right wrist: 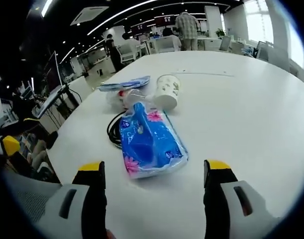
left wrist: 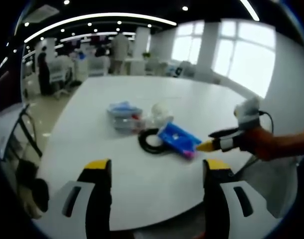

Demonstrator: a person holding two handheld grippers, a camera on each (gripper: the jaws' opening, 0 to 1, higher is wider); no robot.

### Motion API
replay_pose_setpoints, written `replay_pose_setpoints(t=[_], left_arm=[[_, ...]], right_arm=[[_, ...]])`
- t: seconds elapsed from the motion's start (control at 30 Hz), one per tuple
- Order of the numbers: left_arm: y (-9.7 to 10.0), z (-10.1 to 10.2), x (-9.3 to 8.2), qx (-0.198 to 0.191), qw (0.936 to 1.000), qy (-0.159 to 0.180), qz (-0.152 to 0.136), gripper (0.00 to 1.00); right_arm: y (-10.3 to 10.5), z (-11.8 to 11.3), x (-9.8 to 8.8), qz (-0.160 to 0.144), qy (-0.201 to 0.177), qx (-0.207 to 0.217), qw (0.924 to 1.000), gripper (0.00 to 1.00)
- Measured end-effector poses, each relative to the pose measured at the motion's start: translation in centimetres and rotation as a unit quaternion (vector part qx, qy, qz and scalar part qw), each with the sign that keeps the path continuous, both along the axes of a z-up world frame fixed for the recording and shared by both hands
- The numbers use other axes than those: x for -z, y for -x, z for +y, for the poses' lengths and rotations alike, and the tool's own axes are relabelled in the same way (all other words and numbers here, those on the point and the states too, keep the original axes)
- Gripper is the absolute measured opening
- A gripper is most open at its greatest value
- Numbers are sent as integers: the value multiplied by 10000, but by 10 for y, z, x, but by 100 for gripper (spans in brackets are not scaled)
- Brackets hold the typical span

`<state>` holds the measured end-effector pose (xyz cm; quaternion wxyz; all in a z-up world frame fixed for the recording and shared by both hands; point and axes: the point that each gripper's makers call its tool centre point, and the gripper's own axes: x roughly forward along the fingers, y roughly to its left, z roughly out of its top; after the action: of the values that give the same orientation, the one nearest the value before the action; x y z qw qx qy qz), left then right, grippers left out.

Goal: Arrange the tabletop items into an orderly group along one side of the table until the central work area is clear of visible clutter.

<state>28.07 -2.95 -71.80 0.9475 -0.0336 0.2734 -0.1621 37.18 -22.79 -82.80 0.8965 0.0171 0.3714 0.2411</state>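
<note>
Blue wipes pack [right wrist: 149, 142] sat mid-surface [right wrist: 251, 109] right ahead of the right tongs [right wrist: 154, 172], jaws apart, with cable [right wrist: 113, 130] and paper cup [right wrist: 168, 91] just behind; left tongs [left wrist: 157, 167] apart too, hanging back. Looked like the approach step, next move probably closing on the pack

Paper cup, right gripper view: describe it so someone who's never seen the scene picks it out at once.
On the white table, a small cluster of items sits ahead of the right gripper. The paper cup lies tipped on its side at the cluster's far edge, just beyond the blue tissue pack. It is the only white, patterned, round-mouthed item there; its neighbours are flat packets and a black cable coil.
</note>
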Motion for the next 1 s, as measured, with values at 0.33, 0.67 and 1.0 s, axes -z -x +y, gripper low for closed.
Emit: replay_pose_setpoints(t=[0.33,0.67,1.0], left_arm=[[0,3,-1,-62,10000,19,-8,71],[0,3,0,-53,10000,-1,10,71],[0,4,0,-61,10000,11,32,71]], right_arm=[[-8,6,20,245,-48,255,9994,75],[-8,7,33,460,-119,400,9981,71],[-10,10,33,447,-291,482,9974,58]])
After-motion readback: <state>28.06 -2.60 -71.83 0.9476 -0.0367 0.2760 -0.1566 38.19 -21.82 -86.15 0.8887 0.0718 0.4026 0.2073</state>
